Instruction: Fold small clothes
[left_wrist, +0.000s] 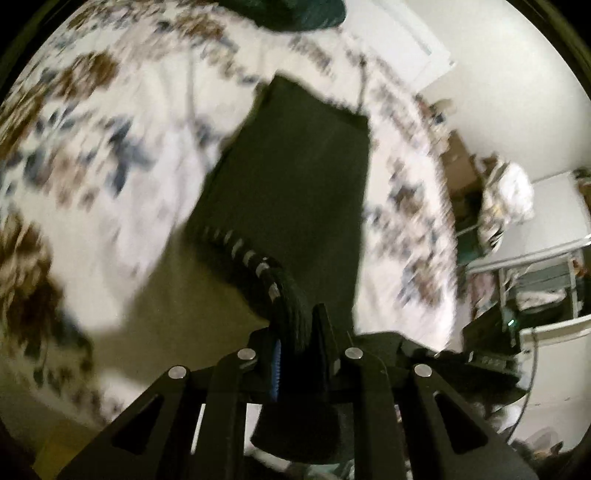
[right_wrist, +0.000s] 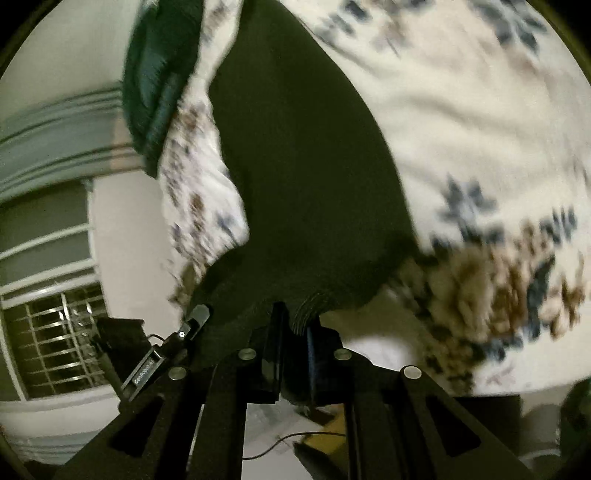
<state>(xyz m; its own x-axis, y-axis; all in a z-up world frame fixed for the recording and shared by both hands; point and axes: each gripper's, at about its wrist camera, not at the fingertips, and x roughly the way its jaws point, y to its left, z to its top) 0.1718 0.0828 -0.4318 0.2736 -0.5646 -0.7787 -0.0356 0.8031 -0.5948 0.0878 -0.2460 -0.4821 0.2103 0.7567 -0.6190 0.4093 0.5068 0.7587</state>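
A dark, nearly black garment (left_wrist: 295, 177) lies stretched over a white bed sheet with blue and brown flowers (left_wrist: 110, 147). Its near hem has a striped, light-marked edge (left_wrist: 255, 266). My left gripper (left_wrist: 299, 325) is shut on that near edge and holds it lifted. In the right wrist view the same dark garment (right_wrist: 303, 166) runs away over the floral sheet (right_wrist: 461, 129). My right gripper (right_wrist: 295, 325) is shut on its bunched near edge. Both views are motion-blurred.
A dark green cloth (left_wrist: 295, 14) lies at the far end of the bed; it also shows in the right wrist view (right_wrist: 162, 81). A white shelf with clutter (left_wrist: 535, 266) stands right of the bed. A barred window (right_wrist: 55, 339) and a black camera mount (right_wrist: 166, 354) are at left.
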